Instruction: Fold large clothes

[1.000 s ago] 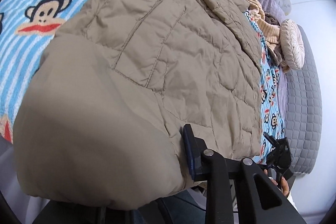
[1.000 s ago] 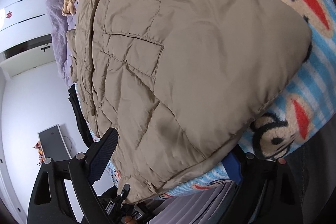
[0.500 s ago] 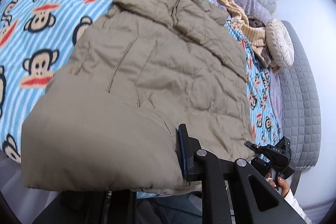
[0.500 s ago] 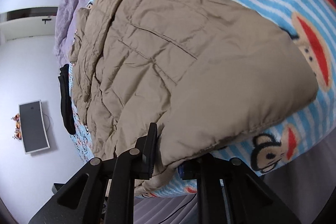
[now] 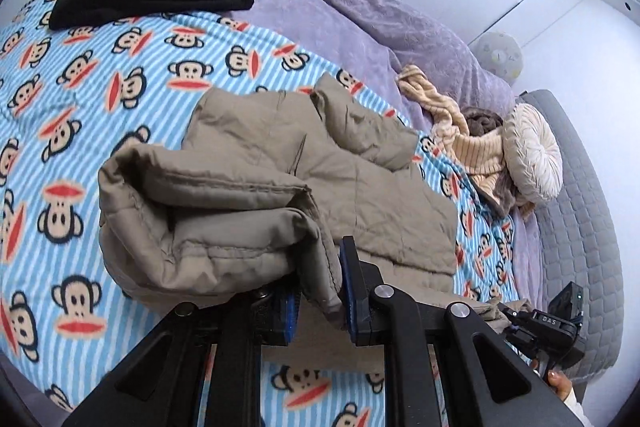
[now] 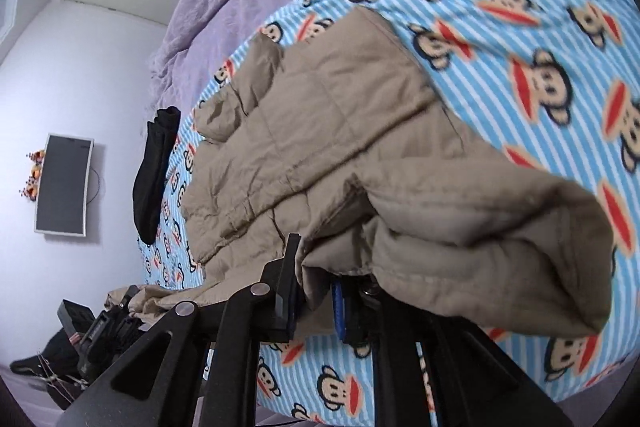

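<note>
My left gripper (image 5: pixel 318 301) and right gripper (image 6: pixel 314 301) each clamp a bunched hem corner of the khaki quilted jacket (image 5: pixel 352 187), lifted above the monkey-print bed (image 5: pixel 120 75).

right gripper (image 6: pixel 314 291) | jaws pinch tan jacket (image 6: pixel 340 131) hem | above monkey-print blanket (image 6: pixel 520 7)

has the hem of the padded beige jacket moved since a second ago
Yes. The padded beige jacket has had its hem lifted off the monkey-print striped blanket and carried toward the collar; more blanket now shows at the near edge.
</note>
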A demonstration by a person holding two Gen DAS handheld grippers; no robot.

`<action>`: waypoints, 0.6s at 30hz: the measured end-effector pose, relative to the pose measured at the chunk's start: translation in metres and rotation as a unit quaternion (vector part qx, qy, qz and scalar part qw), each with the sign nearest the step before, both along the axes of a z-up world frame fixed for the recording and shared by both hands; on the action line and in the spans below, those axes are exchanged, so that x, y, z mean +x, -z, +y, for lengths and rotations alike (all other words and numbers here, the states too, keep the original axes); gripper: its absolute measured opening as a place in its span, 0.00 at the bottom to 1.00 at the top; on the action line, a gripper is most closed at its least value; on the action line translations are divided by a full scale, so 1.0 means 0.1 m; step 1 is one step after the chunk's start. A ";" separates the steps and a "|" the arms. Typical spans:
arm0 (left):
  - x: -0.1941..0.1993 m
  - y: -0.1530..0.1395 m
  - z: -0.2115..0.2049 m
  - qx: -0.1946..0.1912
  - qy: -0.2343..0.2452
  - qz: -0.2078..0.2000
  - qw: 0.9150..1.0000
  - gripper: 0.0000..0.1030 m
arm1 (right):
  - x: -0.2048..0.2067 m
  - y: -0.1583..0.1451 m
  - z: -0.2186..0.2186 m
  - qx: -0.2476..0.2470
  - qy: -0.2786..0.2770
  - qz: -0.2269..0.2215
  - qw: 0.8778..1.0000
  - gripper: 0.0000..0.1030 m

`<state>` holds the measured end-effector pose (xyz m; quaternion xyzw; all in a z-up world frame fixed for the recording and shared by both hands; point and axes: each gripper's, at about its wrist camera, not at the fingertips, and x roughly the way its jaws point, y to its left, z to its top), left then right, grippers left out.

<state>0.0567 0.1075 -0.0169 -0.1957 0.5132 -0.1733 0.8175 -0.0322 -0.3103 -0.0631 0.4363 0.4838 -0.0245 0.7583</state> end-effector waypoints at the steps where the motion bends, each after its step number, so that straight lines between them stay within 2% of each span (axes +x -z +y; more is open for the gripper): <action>1: 0.11 -0.03 -0.04 0.004 -0.005 -0.008 1.000 0.19 | 0.16 -0.06 -0.04 -0.010 -0.013 -0.006 1.000 0.14; 4: 0.44 -0.02 -0.16 0.023 -0.015 -0.027 0.999 0.19 | 0.63 -0.18 -0.08 -0.042 -0.044 -0.015 0.998 0.14; 10: 1.20 0.24 -0.27 0.053 -0.030 -0.033 0.998 0.19 | 1.56 -0.20 -0.09 -0.107 -0.080 -0.030 0.991 0.14; 13: 1.55 0.49 -0.35 0.077 -0.028 -0.024 0.996 0.19 | 1.95 -0.03 -0.07 -0.133 -0.079 -0.023 0.988 0.14; 18: 1.98 0.98 -0.51 0.134 -0.015 -0.012 0.991 0.19 | 2.31 0.47 -0.12 -0.140 -0.059 0.005 0.988 0.14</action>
